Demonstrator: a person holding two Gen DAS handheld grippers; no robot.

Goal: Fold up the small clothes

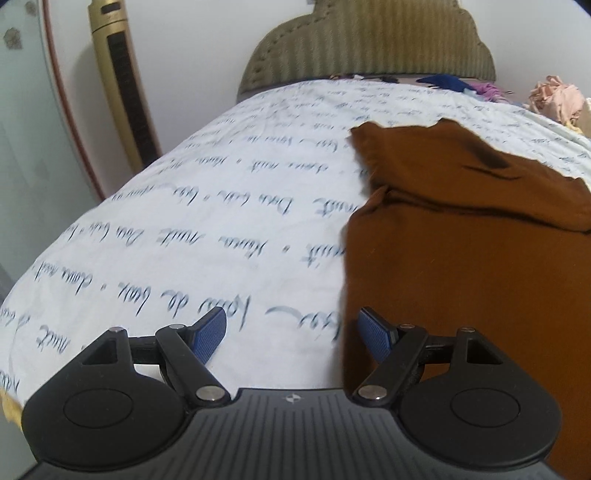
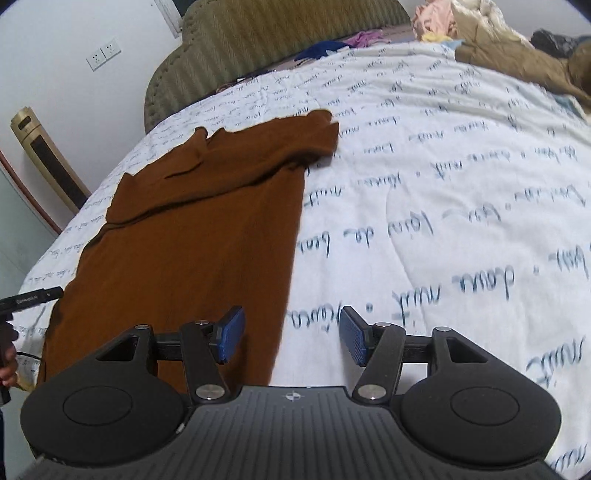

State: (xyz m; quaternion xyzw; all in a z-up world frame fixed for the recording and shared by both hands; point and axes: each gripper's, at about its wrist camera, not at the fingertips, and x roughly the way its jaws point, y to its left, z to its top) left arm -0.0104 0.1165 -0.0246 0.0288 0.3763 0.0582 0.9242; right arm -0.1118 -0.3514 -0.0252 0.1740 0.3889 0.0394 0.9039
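Note:
A brown garment [image 1: 461,240] lies flat on the white bedsheet with blue script [image 1: 184,221], its sleeves folded across near the top. In the left wrist view my left gripper [image 1: 291,332] hovers open over the garment's left edge, nothing between its blue pads [image 1: 210,332]. In the right wrist view the same brown garment [image 2: 207,236] stretches up the bed, and my right gripper [image 2: 291,334] stands open over its lower right edge, with no cloth pinched. The sheet [image 2: 443,203] lies bare to the right of it.
A padded olive headboard [image 1: 365,40] stands at the far end. A pile of clothes [image 2: 480,33] lies at the back right, with pink items [image 1: 557,96]. A gold tower fan [image 1: 118,74] stands left of the bed. A hand [image 2: 7,365] and part of the other device show at the left edge.

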